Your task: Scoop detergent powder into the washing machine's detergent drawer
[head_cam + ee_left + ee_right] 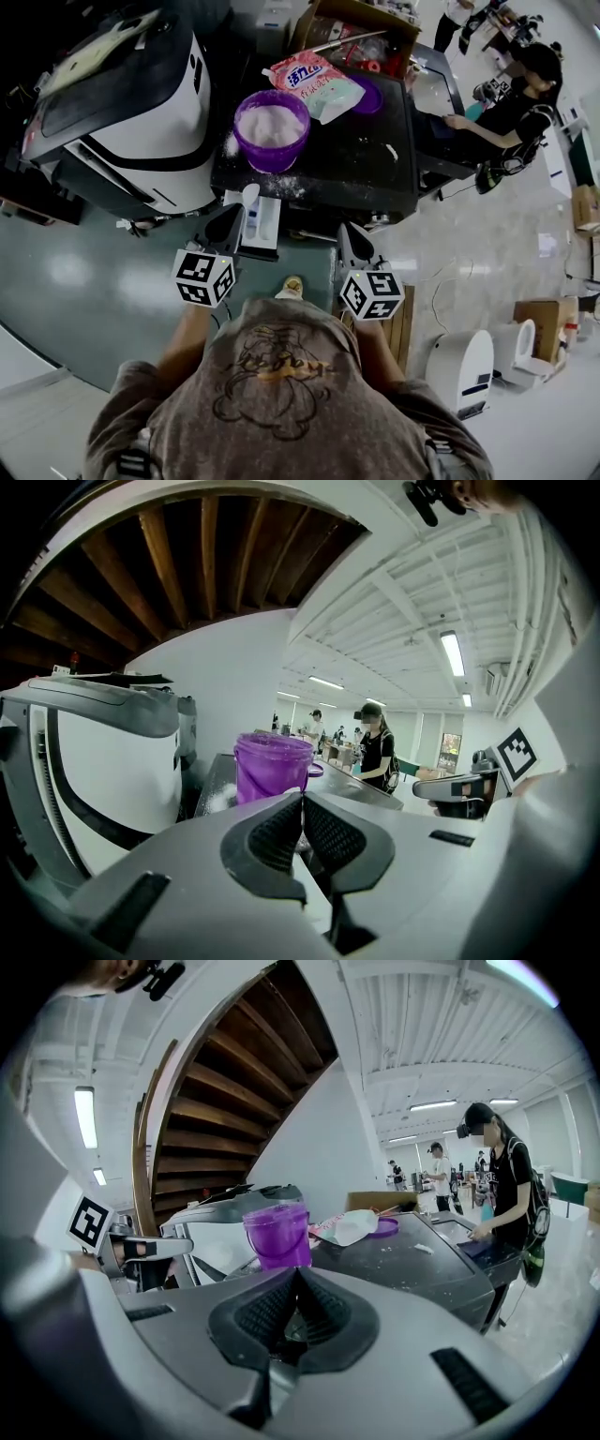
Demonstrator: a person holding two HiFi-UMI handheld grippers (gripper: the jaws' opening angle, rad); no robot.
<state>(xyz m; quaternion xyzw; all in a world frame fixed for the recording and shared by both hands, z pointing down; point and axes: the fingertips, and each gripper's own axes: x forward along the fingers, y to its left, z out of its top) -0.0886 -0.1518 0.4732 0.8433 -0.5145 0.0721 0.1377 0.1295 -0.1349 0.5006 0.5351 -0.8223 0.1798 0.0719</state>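
Left hand-held gripper [302, 803] closed, jaws pressed together, nothing seen between. Right hand-held gripper [295, 1279] closed too. Purple tub [272, 127] of white powder by left edge of surface [356, 150]. Detergent bag [319, 82] behind it. White scoop [250, 195] over detergent drawer [270, 217], below front edge.

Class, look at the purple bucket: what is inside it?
The purple bucket holds white powder, which reaches high toward its rim. The powder covers the bucket's bottom, so anything buried below its surface cannot be seen.
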